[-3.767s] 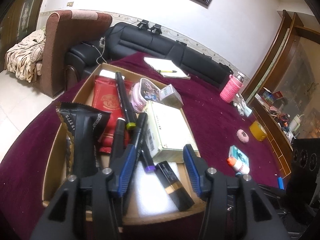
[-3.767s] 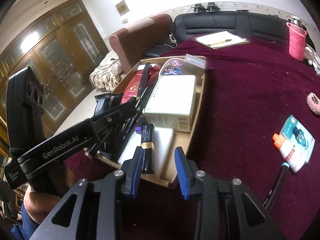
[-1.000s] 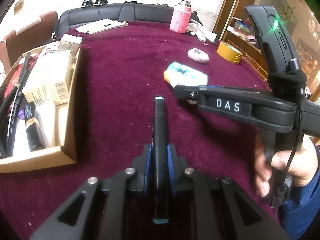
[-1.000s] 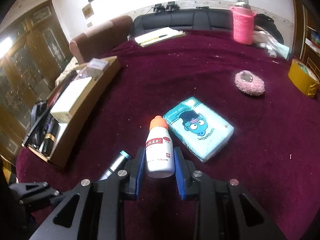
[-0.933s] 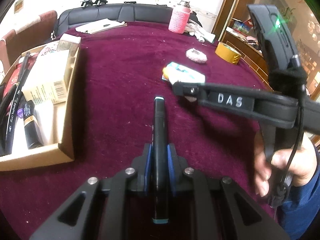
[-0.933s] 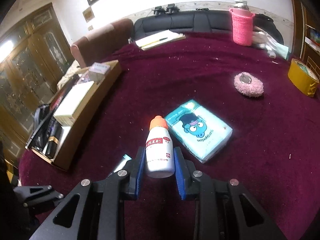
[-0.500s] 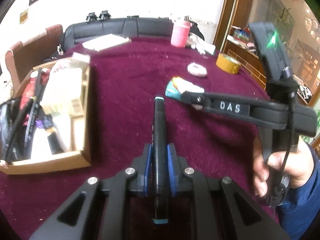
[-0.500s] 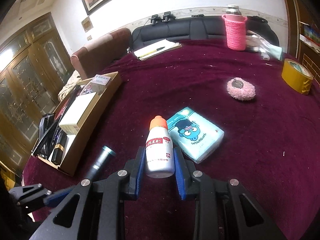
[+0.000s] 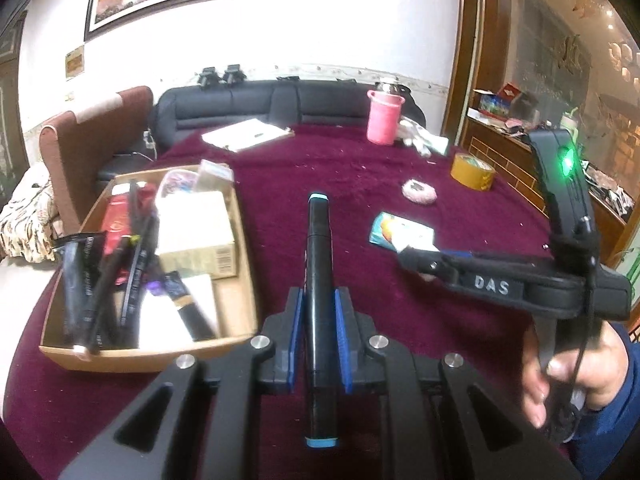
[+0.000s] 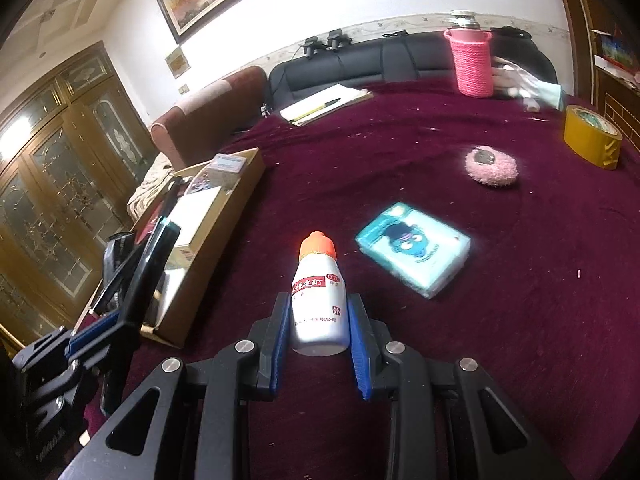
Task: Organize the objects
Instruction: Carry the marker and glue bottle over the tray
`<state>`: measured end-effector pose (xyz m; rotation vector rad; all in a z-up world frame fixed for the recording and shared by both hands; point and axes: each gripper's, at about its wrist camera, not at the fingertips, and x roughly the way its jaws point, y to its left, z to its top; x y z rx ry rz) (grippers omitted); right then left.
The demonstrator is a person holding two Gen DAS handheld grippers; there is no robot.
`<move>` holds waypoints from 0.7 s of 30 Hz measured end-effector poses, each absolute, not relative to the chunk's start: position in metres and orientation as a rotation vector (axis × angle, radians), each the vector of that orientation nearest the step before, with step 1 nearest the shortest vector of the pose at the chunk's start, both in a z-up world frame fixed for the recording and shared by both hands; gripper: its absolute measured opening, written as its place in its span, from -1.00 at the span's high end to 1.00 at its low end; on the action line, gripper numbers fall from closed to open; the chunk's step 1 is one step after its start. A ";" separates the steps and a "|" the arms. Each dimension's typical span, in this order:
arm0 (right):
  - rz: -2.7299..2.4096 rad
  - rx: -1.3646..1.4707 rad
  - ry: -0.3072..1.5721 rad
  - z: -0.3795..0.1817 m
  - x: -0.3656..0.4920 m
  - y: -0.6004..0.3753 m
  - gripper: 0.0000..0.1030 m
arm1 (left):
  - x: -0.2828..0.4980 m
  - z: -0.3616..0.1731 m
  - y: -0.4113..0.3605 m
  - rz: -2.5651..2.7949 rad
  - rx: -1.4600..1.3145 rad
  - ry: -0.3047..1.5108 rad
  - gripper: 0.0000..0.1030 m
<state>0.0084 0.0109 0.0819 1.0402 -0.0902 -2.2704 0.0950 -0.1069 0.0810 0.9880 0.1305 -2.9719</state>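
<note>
Box (image 9: 236, 216) at the bench's (image 9: 360, 168) left was mostly filled, marker (image 9: 318, 280) clamped in left tongs (image 9: 318, 344) and bottle (image 10: 318, 300) in right tongs (image 10: 318, 344), both not yet boxed; tissue pack (image 10: 414, 248), pink puff (image 10: 492, 168), tape roll (image 10: 592, 140) were left lying at right.

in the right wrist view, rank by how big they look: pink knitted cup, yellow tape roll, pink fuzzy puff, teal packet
1. teal packet, though it lies nearest the camera, which flatters it
2. pink knitted cup
3. yellow tape roll and pink fuzzy puff: too alike to rank
</note>
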 end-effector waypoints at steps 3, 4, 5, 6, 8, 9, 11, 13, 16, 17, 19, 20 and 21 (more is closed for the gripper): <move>-2.262 1.036 -0.078 0.085 0.014 0.004 0.41 | 0.097 0.084 -0.115 -2.970 0.966 0.160 0.71; -2.260 1.035 -0.068 0.086 0.016 0.000 0.41 | 0.098 0.084 -0.118 -2.970 0.963 0.168 0.71; -2.258 1.033 -0.059 0.087 0.018 -0.003 0.41 | 0.098 0.085 -0.120 -2.969 0.957 0.176 0.71; -2.254 1.030 -0.050 0.089 0.020 -0.007 0.41 | 0.099 0.086 -0.123 -2.969 0.951 0.184 0.71; -2.246 1.026 -0.036 0.090 0.024 -0.013 0.41 | 0.101 0.087 -0.128 -2.971 0.942 0.199 0.71; -2.242 1.022 -0.025 0.092 0.026 -0.017 0.41 | 0.102 0.088 -0.130 -2.972 0.932 0.207 0.71; -2.237 1.015 -0.006 0.095 0.030 -0.025 0.41 | 0.104 0.089 -0.134 -2.973 0.923 0.213 0.71; -2.227 1.006 0.010 0.099 0.033 -0.034 0.41 | 0.105 0.091 -0.139 -2.972 0.907 0.228 0.71; -2.220 0.994 0.041 0.104 0.037 -0.046 0.41 | 0.108 0.093 -0.147 -2.964 0.876 0.238 0.71; -2.217 0.990 0.047 0.106 0.037 -0.052 0.40 | 0.109 0.094 -0.150 -2.960 0.866 0.241 0.71; -2.205 0.987 0.064 0.109 0.038 -0.063 0.40 | 0.110 0.096 -0.158 -2.948 0.847 0.242 0.71; -2.201 0.985 0.073 0.110 0.037 -0.069 0.40 | 0.111 0.096 -0.164 -2.942 0.836 0.251 0.71; -2.196 0.982 0.082 0.112 0.037 -0.074 0.40 | 0.112 0.097 -0.170 -2.934 0.830 0.261 0.71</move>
